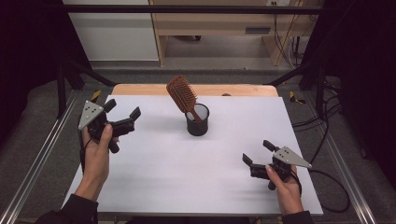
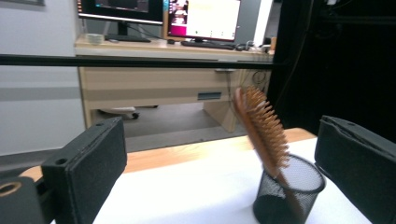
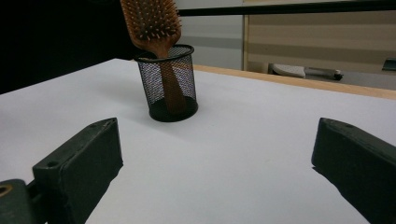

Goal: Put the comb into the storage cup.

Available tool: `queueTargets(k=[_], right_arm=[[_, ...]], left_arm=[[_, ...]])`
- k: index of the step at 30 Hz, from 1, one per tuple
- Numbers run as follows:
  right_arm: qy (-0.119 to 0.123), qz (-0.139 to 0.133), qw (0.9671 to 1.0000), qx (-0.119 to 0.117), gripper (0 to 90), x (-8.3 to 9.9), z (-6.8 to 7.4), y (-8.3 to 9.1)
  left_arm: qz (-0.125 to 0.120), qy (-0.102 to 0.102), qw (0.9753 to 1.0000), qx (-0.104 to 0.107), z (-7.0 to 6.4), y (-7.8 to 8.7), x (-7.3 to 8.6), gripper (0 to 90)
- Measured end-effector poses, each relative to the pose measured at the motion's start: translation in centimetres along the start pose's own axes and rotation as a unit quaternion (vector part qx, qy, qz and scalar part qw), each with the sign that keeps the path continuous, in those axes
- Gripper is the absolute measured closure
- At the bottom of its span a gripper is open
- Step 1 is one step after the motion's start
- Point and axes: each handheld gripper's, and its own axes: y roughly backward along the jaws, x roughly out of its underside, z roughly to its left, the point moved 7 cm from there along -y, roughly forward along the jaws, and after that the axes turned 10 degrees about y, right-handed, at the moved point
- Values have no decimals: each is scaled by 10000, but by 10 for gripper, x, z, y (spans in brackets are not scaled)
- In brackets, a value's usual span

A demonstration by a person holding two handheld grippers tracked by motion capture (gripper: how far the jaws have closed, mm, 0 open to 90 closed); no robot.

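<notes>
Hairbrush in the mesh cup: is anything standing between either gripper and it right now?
Nothing visible. Bare white table lies between the left gripper, the right gripper and the hairbrush, which leans handle-down in the mesh cup.

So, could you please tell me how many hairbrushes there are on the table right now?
1. The wooden hairbrush stands handle-down in the black mesh cup near the middle of the white table, leaning towards the left gripper's side. Nothing suggests another is hidden.

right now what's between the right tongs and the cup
Nothing: bare white table runs from the right tongs to the cup, plain in the right gripper view.
</notes>
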Motion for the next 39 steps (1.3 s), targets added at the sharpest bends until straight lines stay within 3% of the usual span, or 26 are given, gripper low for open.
queueTargets(k=[6, 15, 25, 32, 39], right_arm=[[17, -6, 10000, 1, 22, 0, 0, 0], [35, -11, 10000, 10, 22, 0, -1, 1], [49, -1, 10000, 33, 22, 0, -1, 2], [58, -9, 10000, 44, 22, 0, -2, 4], [74, -5, 9999, 73, 29, 1, -3, 7]], left_arm=[[-57, 3, 10000, -78, 13, 16, 3, 27], [-206, 68, 9995, -229, 33, 42, -6, 27], [-257, 81, 9992, -286, 45, 63, -6, 26], [-266, 43, 9994, -214, 49, 73, 1, 28], [-216, 71, 9996, -181, 56, 83, 18, 28]])
